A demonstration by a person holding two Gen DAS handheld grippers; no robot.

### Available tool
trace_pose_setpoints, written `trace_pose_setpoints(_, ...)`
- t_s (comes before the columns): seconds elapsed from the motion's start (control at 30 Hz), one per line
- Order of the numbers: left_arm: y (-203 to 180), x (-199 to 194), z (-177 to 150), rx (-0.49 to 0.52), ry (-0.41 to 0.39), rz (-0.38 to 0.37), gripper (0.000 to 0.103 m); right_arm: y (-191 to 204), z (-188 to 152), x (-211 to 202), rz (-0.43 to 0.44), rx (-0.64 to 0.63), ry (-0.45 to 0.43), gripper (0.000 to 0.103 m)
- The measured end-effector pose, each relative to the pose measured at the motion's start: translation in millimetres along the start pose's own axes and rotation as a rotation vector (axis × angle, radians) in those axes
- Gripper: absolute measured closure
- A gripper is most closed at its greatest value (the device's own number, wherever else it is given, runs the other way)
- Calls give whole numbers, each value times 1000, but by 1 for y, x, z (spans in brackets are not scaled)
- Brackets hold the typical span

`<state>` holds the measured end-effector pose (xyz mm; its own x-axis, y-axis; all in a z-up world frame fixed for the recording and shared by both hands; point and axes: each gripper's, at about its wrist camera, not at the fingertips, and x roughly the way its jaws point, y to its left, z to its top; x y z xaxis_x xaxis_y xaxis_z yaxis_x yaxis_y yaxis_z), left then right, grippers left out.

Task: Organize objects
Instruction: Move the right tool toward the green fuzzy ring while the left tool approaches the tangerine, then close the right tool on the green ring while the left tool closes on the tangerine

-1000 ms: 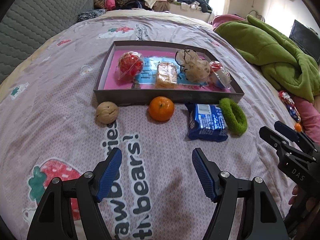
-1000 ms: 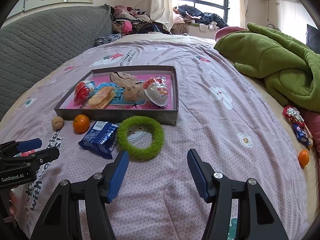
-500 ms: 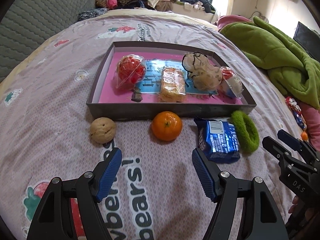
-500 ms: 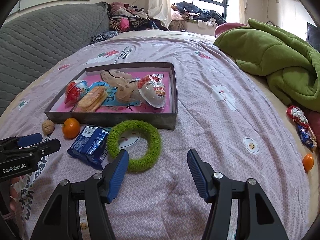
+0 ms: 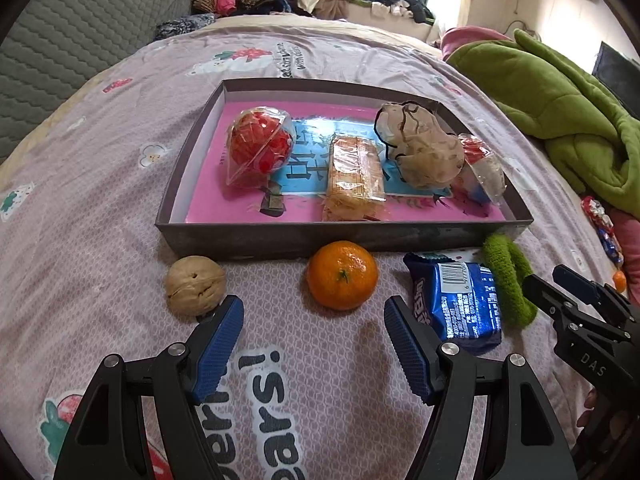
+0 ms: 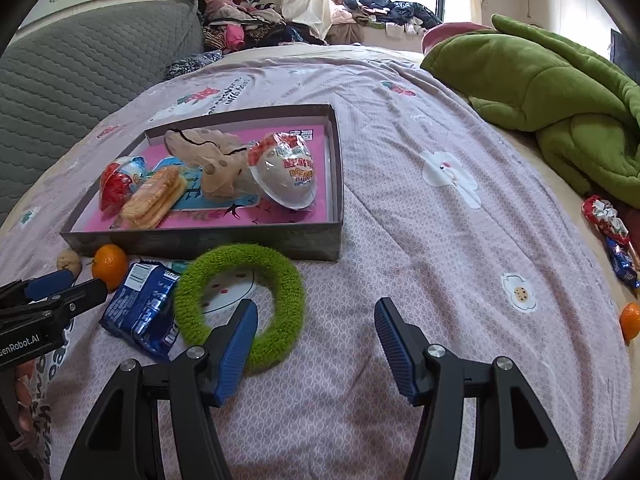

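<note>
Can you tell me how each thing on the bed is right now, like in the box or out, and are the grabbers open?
Box: open, no lid.
Red ball: wrapped, in box.
Biscuit pack: sealed, in box.
Plush toy: in box.
Egg toy: wrapped, in box.
Walnut: whole, outside.
Orange: unpeeled, outside.
Blue packet: sealed, outside.
Green ring: flat, outside.
Left gripper: open, empty.
Right gripper: open, empty.
</note>
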<state>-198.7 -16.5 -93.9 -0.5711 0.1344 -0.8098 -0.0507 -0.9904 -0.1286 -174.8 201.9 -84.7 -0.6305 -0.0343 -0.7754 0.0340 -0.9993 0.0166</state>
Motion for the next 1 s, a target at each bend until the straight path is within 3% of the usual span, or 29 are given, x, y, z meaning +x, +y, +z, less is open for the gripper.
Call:
trace_pose_setpoints(0.53,-6,19,9,-2,0,7,29,2,6,24,-4,17,28,43)
trace_pose_setpoints(0.67,-4,22,12,-12,-6,9,35,2,8,28,-1,29,23,44)
trace_pose_setpoints(0.8,-3,24,13,-12,-8,3,38,2,8,30,11,34,22,53)
trace_pose_setpoints(1.0,-14,25,13,17,-13,-9,58,6,6,26,28,20,21,77)
